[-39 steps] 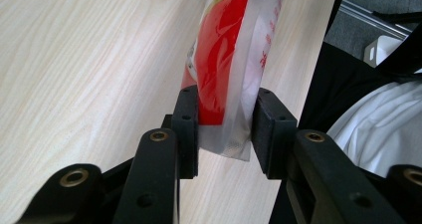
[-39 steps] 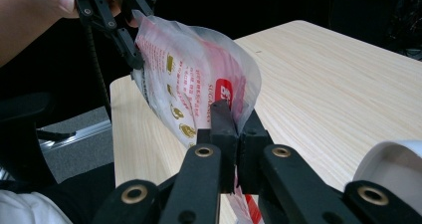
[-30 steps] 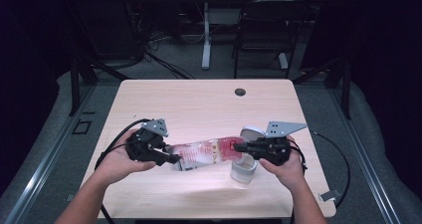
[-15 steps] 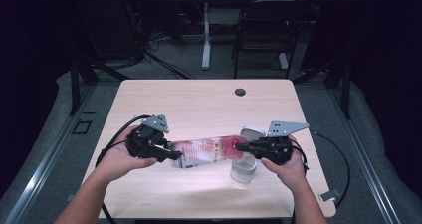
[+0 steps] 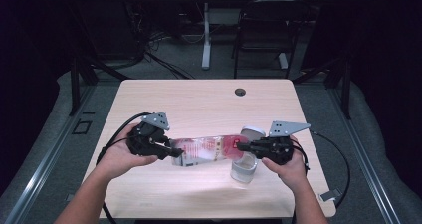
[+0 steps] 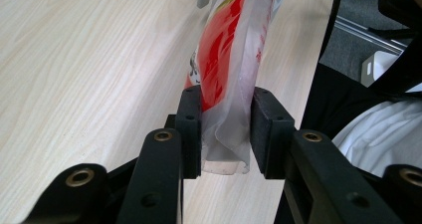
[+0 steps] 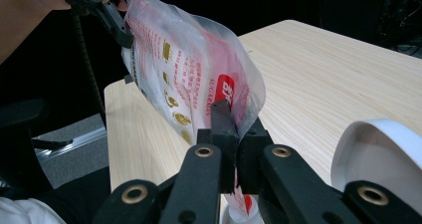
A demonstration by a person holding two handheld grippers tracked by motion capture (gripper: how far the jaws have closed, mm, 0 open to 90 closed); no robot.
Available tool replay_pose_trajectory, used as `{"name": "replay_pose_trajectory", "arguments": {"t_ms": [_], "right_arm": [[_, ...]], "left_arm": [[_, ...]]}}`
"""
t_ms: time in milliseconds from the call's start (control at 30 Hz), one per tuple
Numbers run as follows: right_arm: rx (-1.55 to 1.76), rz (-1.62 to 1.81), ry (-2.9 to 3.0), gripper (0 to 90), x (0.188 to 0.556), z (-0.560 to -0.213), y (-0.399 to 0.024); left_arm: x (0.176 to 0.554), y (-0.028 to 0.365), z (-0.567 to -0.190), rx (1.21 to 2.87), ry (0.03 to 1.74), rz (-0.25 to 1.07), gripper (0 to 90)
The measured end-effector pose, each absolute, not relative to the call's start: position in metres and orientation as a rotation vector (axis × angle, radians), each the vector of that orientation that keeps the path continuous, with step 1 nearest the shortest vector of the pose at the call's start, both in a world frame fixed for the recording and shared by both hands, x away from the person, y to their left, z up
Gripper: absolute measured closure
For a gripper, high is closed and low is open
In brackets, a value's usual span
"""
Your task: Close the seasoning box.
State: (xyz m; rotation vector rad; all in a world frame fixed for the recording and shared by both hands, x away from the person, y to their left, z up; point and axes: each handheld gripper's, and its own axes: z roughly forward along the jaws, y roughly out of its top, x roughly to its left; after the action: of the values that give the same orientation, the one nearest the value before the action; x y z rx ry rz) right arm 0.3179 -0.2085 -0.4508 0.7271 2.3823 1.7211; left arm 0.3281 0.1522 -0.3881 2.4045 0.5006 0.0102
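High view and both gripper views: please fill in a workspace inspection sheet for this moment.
Surface: light wood table, with a dark round grommet near the far edge.
Job's things: clear pouch with red print, held off the table between both grippers; clear cup under its right end; white lid just behind.
Clutter: nothing seen.
Grippers: left hand-held gripper has the pouch's end between its jaws, which have just been closing; right hand-held gripper is clamped on the other end, over the cup.
Cables: one black cable trails from the left gripper and another from the right.
Surroundings: dark room, another table's leg and a chair behind.
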Motion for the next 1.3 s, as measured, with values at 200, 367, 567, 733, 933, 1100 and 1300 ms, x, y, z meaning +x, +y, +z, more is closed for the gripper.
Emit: {"name": "replay_pose_trajectory", "arguments": {"t_ms": [200,367,567,733,933,1100,1300], "right_arm": [[0.729,1.724,2.381,88.9,0.318,-0.451,-0.209],[0.726,1.718,2.381,88.9,0.318,-0.451,-0.209],[0.728,1.717,2.381,88.9,0.318,-0.451,-0.210],[0.734,1.713,2.381,88.8,0.318,-0.451,-0.211],[0.739,1.713,2.378,88.5,0.318,-0.451,-0.212],[0.748,1.696,2.382,87.9,0.319,-0.451,-0.213],[0.755,1.684,2.383,87.7,0.319,-0.452,-0.215]], "left_arm": [[0.329,0.152,-0.387,2.405,0.500,0.007,69.4],[0.329,0.152,-0.387,2.406,0.498,0.007,69.5],[0.330,0.152,-0.386,2.405,0.498,0.008,69.7],[0.330,0.151,-0.384,2.404,0.496,0.008,69.9],[0.331,0.149,-0.381,2.402,0.491,0.015,70.0],[0.331,0.146,-0.377,2.400,0.487,0.026,70.3],[0.331,0.143,-0.374,2.390,0.479,0.031,71.1]]}}
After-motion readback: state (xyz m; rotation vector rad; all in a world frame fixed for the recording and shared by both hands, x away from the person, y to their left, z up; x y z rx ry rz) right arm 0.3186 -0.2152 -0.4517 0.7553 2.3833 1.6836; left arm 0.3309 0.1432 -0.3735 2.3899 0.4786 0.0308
